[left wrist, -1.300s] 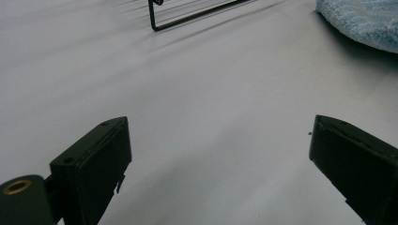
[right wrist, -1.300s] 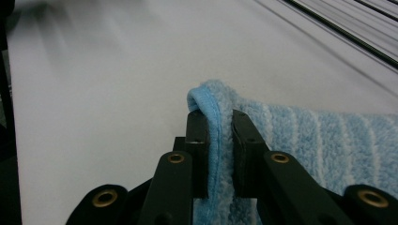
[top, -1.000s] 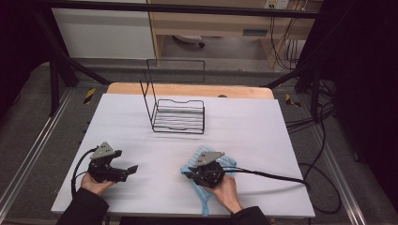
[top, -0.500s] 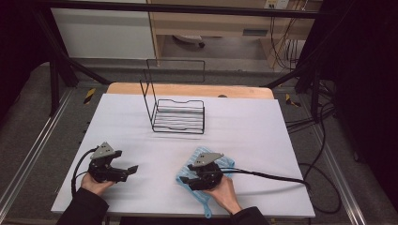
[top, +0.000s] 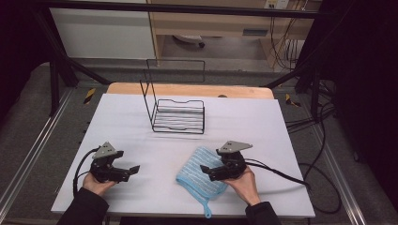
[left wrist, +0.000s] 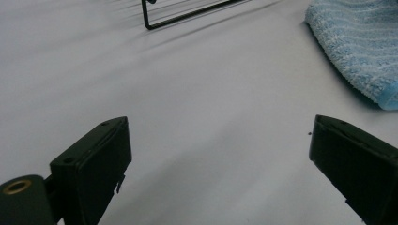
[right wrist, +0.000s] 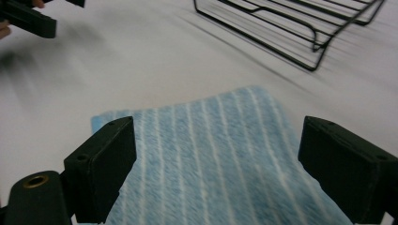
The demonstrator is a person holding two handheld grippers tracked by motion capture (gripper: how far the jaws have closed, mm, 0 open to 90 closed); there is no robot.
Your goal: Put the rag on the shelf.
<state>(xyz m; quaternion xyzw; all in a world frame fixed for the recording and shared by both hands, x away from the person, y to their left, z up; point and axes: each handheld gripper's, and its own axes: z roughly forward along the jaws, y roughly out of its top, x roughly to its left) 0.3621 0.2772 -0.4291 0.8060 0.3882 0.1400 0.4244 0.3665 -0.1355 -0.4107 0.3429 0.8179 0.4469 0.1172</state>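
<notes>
right gripper [top: 205, 169] jaws wide over blue cloth [top: 202, 171], edges free

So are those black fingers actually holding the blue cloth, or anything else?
Nothing is held. The right gripper has just been opening and hangs over the blue cloth; the left gripper is open too.

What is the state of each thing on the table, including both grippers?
Blue striped towel: folded, lying flat, released.
Black wire rack: upright, empty.
Right gripper: jaws just opened, above the towel, nothing gripped.
Left gripper: open, holding nothing.
</notes>
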